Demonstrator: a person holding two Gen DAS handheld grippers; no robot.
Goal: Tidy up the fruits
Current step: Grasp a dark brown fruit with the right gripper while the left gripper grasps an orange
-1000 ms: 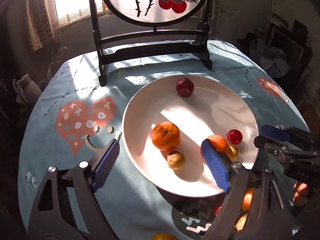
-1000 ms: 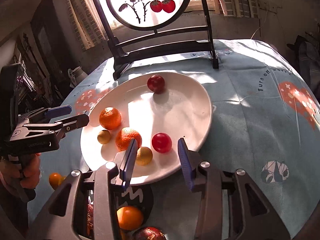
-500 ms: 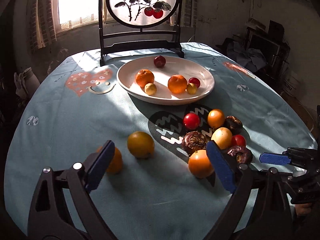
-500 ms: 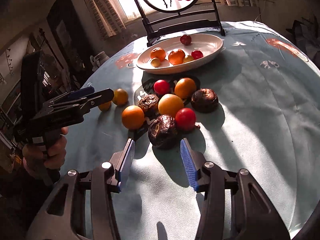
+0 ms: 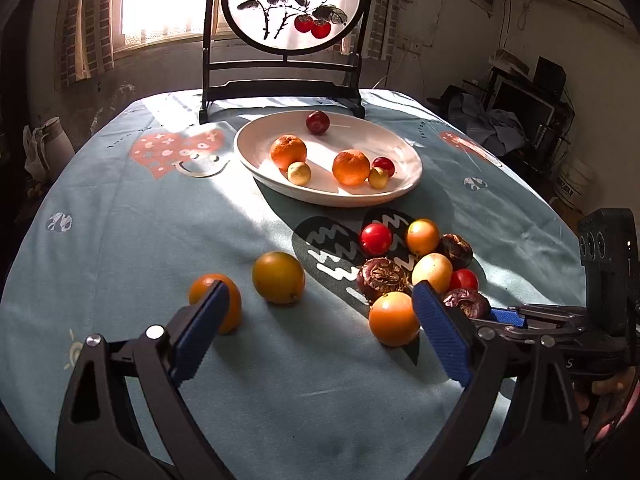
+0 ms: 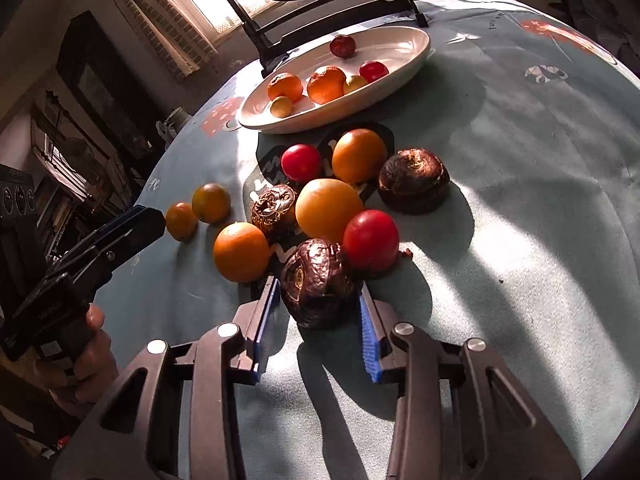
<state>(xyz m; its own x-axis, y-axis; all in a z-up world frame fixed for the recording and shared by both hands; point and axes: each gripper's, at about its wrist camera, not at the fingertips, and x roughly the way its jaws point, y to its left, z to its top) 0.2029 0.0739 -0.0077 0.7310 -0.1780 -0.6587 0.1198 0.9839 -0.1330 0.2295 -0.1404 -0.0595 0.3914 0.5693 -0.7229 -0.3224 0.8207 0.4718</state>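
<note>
Right hand-held gripper (image 6: 316, 320) moves closer | dark brown fruit (image 6: 318, 282) sits between its wide fingers | left hand-held gripper (image 5: 320, 332) wide, empty, farther away

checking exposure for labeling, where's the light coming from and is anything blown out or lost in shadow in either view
Left wrist view: the window behind is blown out white, sun streaks cross the plate, and the room's right side is dim. Right wrist view: hard low sun throws long shadows off the right gripper and the dark wrinkled fruit; the left edge of the room is near black. Both bend at the edges, fisheye.
</note>
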